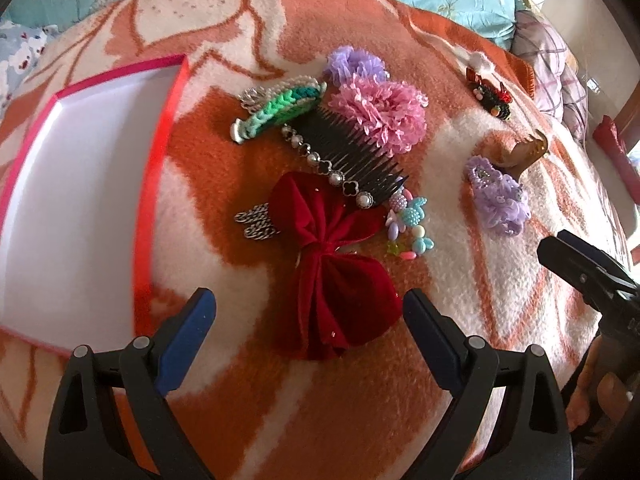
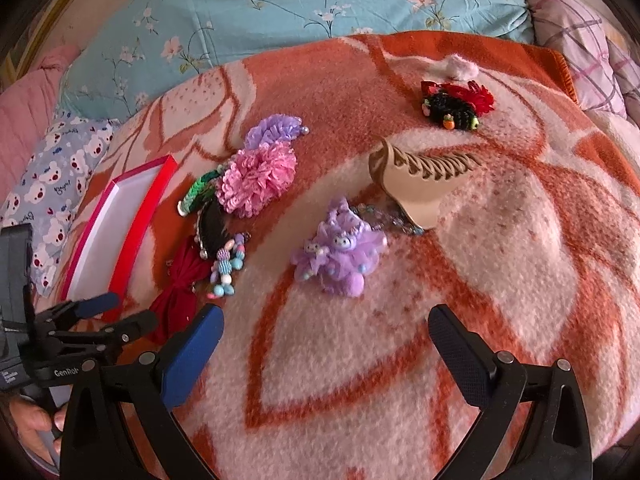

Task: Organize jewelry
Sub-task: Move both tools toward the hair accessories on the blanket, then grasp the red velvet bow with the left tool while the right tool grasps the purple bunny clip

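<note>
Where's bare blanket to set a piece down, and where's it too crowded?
Free: the blanket in front of the right gripper, below the purple frilly clip; also the strip between red box and red velvet bow. The box's white floor is bare. Crowded: bow, black comb, pink flower and bead bracelet overlap.

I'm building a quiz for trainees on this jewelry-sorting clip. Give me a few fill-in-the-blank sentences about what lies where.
1. The left claw is open, and the item lying between its fingers is the red velvet ____.
2. The box with the red rim has a ____ inside.
3. The black comb lies partly under the ____ flower.
4. The beige hair clip lies on the ____.

Missing words: bow; white; pink; blanket
</note>
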Tool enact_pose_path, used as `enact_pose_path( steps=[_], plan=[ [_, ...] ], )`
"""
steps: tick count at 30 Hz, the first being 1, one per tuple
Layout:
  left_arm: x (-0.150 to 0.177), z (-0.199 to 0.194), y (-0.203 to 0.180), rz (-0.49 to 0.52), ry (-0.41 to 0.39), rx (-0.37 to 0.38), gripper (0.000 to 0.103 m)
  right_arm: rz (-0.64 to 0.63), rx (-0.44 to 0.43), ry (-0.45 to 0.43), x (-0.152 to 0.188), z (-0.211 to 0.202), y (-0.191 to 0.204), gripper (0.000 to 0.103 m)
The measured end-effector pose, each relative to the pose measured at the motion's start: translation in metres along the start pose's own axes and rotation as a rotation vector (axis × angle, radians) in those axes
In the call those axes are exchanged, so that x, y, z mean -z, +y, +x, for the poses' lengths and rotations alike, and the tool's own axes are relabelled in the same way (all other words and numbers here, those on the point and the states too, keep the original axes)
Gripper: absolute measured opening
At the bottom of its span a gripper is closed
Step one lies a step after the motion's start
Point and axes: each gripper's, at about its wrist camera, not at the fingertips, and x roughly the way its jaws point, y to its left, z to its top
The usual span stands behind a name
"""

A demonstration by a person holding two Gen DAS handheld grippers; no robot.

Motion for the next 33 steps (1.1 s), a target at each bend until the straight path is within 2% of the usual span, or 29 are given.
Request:
enact_pose_path(
  steps=[6, 9, 11, 12, 14, 17, 22, 33],
  plan=[
    [-0.011, 0.025, -0.003, -0.005, 0.044, 0.043, 0.094, 0.025, 0.008, 0.044, -0.011, 0.029, -0.008, 0.091],
    [-0.012, 0.036, -0.003, -0.007, 0.07, 0.084, 0.079, 0.036, 0.013, 0.045, -0.014, 0.039, -0.012, 0.083],
    [-0.012, 0.042, -0.003, -0.012, 0.088, 0.128, 0.054, 0.032, 0.021, 0.036, -0.017, 0.043, -0.013, 0.077],
    [-0.011, 0.042, -0.003, -0.008, 0.088, 0.14, 0.052, 0.03, 0.023, 0.035, -0.017, 0.045, -0.013, 0.073],
    [-0.011, 0.04, -0.005, 0.013, 0.074, 0.14, 0.039, 0.028, 0.015, 0.027, -0.017, 0.046, -0.013, 0.048],
    [-0.011, 0.035, -0.006, 0.03, 0.057, 0.152, 0.028, 0.023, 0.0, 0.013, -0.016, 0.044, -0.013, 0.036],
    [-0.009, 0.025, -0.001, 0.029, 0.034, 0.168, 0.023, 0.003, -0.031, -0.02, -0.017, 0.038, -0.007, 0.031],
    [-0.009, -0.019, 0.015, 0.011, -0.057, 0.18, 0.021, -0.045, -0.141, -0.047, -0.014, 0.006, 0.026, 0.031]
  ],
)
